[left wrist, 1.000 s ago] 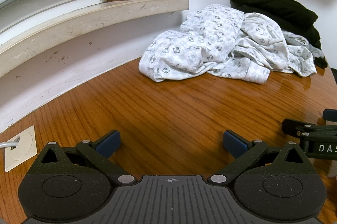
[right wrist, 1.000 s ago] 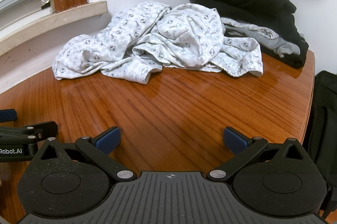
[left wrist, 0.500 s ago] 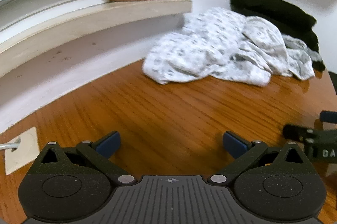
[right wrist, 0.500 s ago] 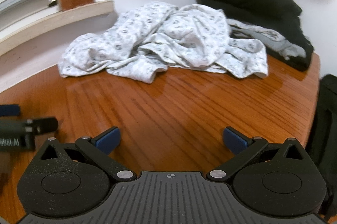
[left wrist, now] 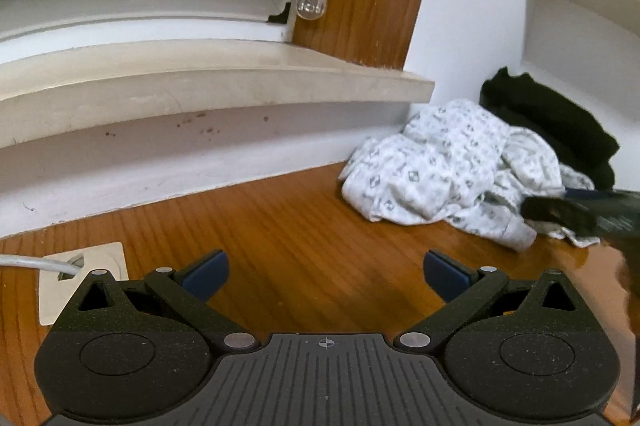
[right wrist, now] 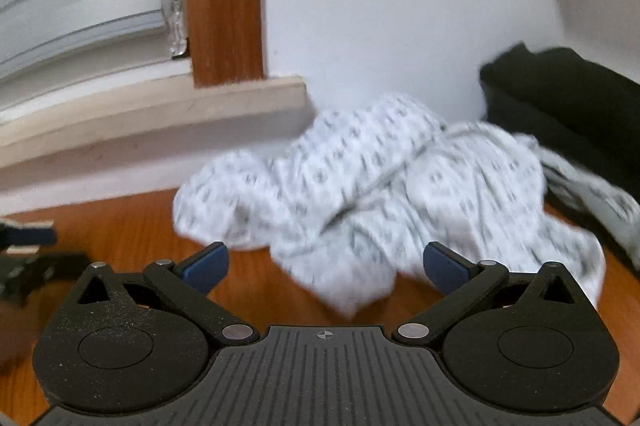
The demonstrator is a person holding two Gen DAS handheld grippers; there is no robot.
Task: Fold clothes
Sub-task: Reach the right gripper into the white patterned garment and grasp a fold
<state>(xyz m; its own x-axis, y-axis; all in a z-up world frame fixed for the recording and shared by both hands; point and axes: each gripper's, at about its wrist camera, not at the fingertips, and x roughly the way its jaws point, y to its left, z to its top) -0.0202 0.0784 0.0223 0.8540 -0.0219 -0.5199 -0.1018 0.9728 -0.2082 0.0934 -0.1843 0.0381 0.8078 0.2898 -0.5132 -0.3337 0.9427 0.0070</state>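
Observation:
A crumpled white garment with a small grey diamond print (left wrist: 452,173) (right wrist: 380,185) lies heaped at the back of the wooden table (left wrist: 304,222), against the wall. My left gripper (left wrist: 326,272) is open over bare wood, well short of the heap and to its left. My right gripper (right wrist: 326,268) is open too, its blue fingertips (right wrist: 444,266) just in front of the garment's near edge, with cloth showing between them. The right gripper (left wrist: 576,209) also appears blurred in the left wrist view, over the garment's right end.
A pile of black clothing (left wrist: 552,121) (right wrist: 568,105) sits in the back right corner behind the white garment. A stone window sill (left wrist: 200,81) and blinds run along the left wall. A white socket plate with a cable (left wrist: 80,274) lies in the table at left.
Both grippers have moved forward and tilted up; the right one has closed in on the garment's near edge. The left view has swung left, so the garment now sits at its right.

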